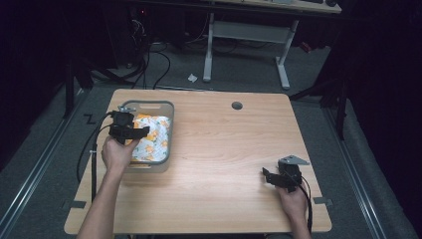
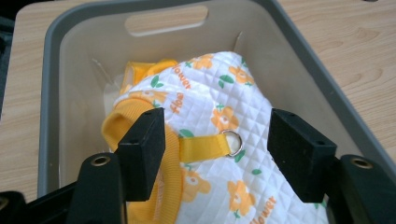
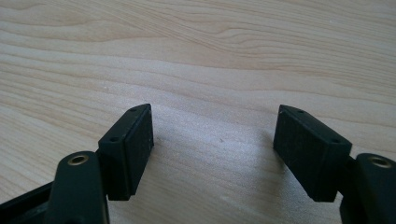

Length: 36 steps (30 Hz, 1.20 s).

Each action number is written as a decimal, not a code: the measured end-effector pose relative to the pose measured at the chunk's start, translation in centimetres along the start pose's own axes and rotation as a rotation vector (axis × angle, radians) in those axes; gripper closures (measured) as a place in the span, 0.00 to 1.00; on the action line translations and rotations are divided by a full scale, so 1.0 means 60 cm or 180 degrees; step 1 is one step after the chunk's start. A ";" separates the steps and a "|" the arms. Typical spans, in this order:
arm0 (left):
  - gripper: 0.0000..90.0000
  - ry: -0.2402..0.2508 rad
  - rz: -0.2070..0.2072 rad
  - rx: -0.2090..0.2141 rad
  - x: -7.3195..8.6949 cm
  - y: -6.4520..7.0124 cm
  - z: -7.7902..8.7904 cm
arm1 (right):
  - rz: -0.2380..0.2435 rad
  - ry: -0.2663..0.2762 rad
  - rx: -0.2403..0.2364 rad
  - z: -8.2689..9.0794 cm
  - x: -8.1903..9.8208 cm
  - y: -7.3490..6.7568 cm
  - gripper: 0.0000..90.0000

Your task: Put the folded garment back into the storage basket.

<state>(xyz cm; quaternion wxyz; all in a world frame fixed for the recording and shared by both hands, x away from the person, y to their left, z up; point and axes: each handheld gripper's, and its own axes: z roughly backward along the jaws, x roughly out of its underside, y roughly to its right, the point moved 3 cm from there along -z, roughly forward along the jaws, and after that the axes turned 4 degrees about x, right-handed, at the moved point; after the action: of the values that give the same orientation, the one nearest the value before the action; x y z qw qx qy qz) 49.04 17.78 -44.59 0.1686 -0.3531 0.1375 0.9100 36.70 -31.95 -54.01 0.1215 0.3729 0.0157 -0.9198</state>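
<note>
A white quilted garment [image 1: 153,137] [image 2: 219,107] with orange flowers, yellow trim and a yellow strap ending in a metal ring [image 2: 233,141] lies bunched inside a grey plastic basket [image 1: 168,107] [image 2: 70,32] at the table's left. My left gripper [image 1: 130,130] [image 2: 217,144] hovers open over the basket's left side, its jaws spread either side of the strap and ring, pads clear of the cloth as far as I can tell. Down at the table's right front, my right gripper [image 1: 268,176] [image 3: 212,140] is open just above bare wood, nothing between its jaws.
The wooden table [image 1: 224,149] has a round cable hole [image 1: 237,105] near its far edge. Behind the table, cables [image 1: 149,55] run across the floor and a white desk frame [image 1: 244,35] stands. Dark floor surrounds the table on both sides.
</note>
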 end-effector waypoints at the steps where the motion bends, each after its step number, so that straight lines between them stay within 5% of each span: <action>1: 0.41 0.0018 -0.0014 0.0009 -0.001 0.003 0.002 | -0.0002 -0.0001 0.0000 0.000 0.000 0.000 0.32; 20: 0.36 0.0261 -0.0083 0.0183 -0.006 0.045 0.027 | -0.0004 -0.0002 0.0001 0.000 0.000 0.000 0.32; 24: 0.36 0.0311 -0.0215 0.0078 -0.007 0.054 0.031 | 0.0000 0.0000 0.0000 0.000 0.000 0.000 0.32; 36: 0.35 0.0403 -0.0267 0.0157 -0.001 0.080 0.041 | -0.0004 -0.0002 0.0000 0.000 0.000 0.000 0.32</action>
<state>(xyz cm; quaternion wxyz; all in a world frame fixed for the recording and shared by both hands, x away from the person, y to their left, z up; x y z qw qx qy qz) 45.65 14.33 -42.15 0.2061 -0.4112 0.1554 0.8743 36.69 -31.93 -54.00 0.1209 0.3725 0.0159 -0.9200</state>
